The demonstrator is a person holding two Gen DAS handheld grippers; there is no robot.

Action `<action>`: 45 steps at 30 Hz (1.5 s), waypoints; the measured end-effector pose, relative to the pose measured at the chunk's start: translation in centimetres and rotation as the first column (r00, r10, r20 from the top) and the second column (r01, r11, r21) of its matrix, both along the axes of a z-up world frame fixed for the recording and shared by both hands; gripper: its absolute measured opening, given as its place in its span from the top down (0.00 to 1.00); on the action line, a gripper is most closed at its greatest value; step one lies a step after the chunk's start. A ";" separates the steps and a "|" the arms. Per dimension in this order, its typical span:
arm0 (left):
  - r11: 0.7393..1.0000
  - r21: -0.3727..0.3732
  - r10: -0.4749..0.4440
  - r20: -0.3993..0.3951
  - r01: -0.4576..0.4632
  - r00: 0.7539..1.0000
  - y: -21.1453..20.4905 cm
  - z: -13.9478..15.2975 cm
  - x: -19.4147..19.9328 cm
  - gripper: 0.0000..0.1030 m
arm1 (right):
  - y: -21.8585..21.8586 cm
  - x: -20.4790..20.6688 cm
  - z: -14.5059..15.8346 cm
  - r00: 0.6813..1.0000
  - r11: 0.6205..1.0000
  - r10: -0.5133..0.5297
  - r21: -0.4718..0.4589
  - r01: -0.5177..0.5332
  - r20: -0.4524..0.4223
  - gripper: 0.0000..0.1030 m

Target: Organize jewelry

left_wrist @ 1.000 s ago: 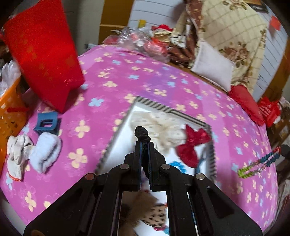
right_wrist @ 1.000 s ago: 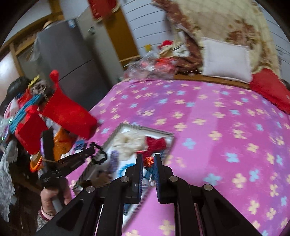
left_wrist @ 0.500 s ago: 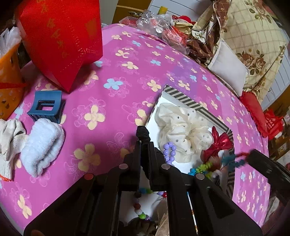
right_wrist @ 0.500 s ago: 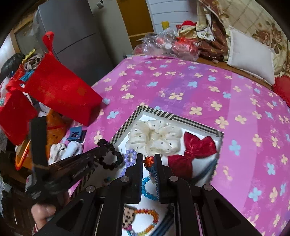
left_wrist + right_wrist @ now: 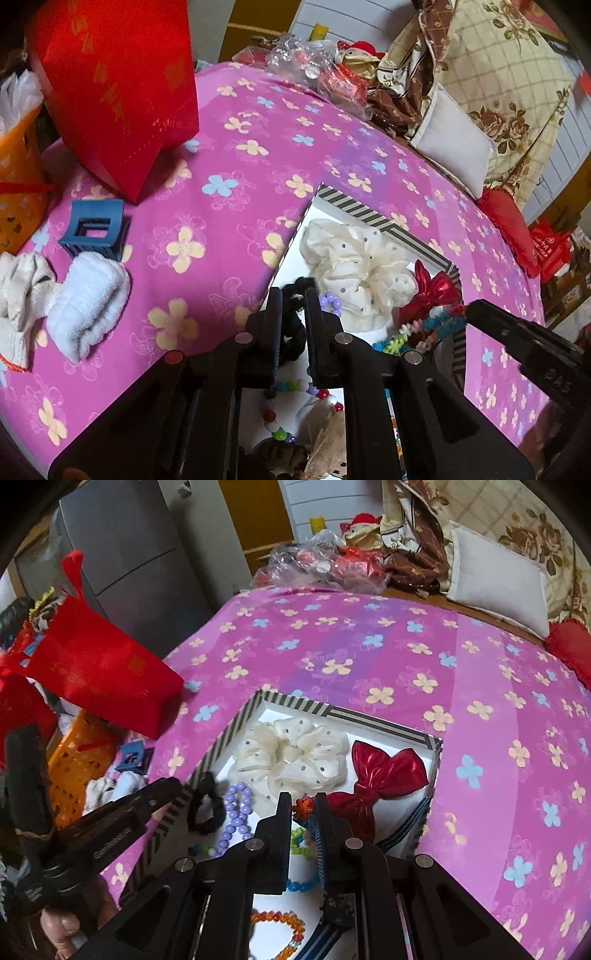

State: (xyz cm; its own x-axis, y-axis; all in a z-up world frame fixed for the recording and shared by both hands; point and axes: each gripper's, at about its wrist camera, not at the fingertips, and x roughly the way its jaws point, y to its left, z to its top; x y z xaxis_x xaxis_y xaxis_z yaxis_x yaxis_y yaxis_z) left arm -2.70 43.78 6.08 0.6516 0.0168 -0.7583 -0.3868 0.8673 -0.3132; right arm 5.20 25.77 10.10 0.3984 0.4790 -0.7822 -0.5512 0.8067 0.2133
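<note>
Two letters, "DA", show on the right hand-held gripper (image 5: 466, 310).

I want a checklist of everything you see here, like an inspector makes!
Surface: pink flowered cloth over the table.
Job's things: striped box holds a white scrunchie, red bow, purple beads and orange beads.
Clutter: red bag, blue hair claw, white socks, orange basket.
Grippers: left gripper shut on a black hair tie; right gripper shut on a colourful bracelet.
Cables: nothing seen.
Surroundings: pillows, plastic bags, grey fridge.
</note>
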 end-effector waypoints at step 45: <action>0.871 0.390 0.211 0.252 -0.299 0.944 -3.3 4.5 -4.7 0.31 | -6.0 -9.5 -4.4 0.999 0.994 -0.026 -0.101 0.031 0.048 0.55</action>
State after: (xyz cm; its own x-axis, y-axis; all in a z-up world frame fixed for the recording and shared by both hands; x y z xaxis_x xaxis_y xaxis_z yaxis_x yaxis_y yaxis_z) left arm -7.39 40.48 10.55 0.7145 0.4883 -0.5011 -0.5813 0.8128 -0.0369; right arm -4.29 19.82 5.69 0.4478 0.3863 -0.8063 -0.5353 0.8382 0.1043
